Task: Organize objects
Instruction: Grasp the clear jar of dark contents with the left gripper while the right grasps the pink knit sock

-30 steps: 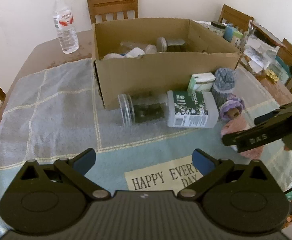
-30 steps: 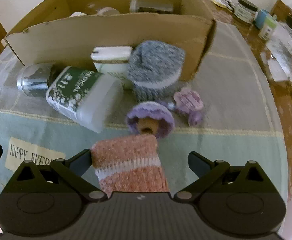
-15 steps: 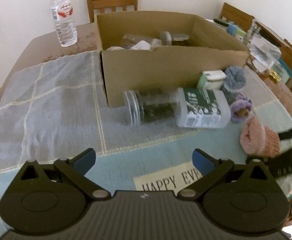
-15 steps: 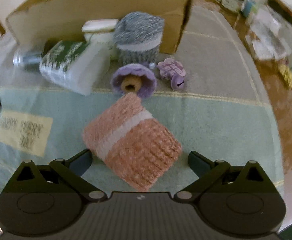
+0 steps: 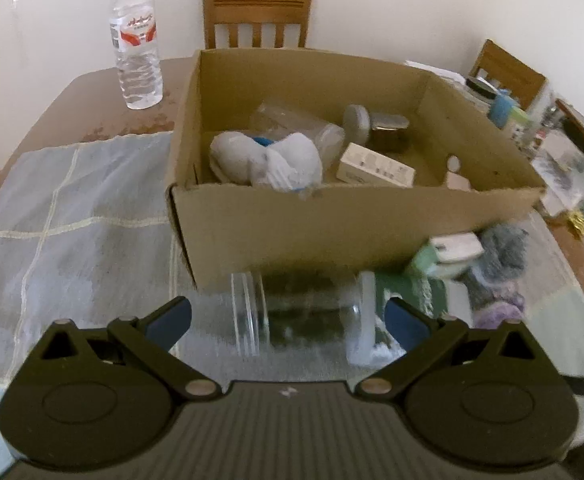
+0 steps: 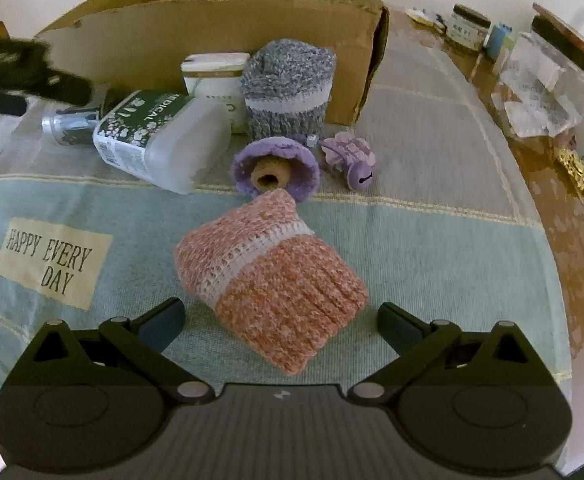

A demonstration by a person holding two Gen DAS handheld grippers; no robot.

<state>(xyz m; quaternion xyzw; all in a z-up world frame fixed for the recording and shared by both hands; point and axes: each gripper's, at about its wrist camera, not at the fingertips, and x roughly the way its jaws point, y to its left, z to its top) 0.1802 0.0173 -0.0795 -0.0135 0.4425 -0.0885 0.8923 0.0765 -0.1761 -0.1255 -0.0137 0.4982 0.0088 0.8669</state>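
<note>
Both grippers spread, empty. Right gripper (image 6: 280, 318) straddles pink sock (image 6: 270, 276) on counter; soft knit may slip. Left gripper (image 5: 288, 318) over jar (image 5: 295, 316) near box (image 5: 331, 224); may roll.

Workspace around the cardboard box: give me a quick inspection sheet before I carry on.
Surface: wooden table under a checked cloth printed HAPPY EVERY DAY.
Job's things: open cardboard box already holds jars, a small carton and white fabric. In front of it lie a clear jar, a green-labelled bottle, a white tub, grey knit roll, purple knit piece, purple clip, pink knit roll.
Clutter: water bottle; jars and packets at the table's far right edge.
Grippers: left gripper open before the clear jar; right gripper open, straddling the pink knit roll.
Cables: nothing seen.
Surroundings: wooden chairs, pale wall.
</note>
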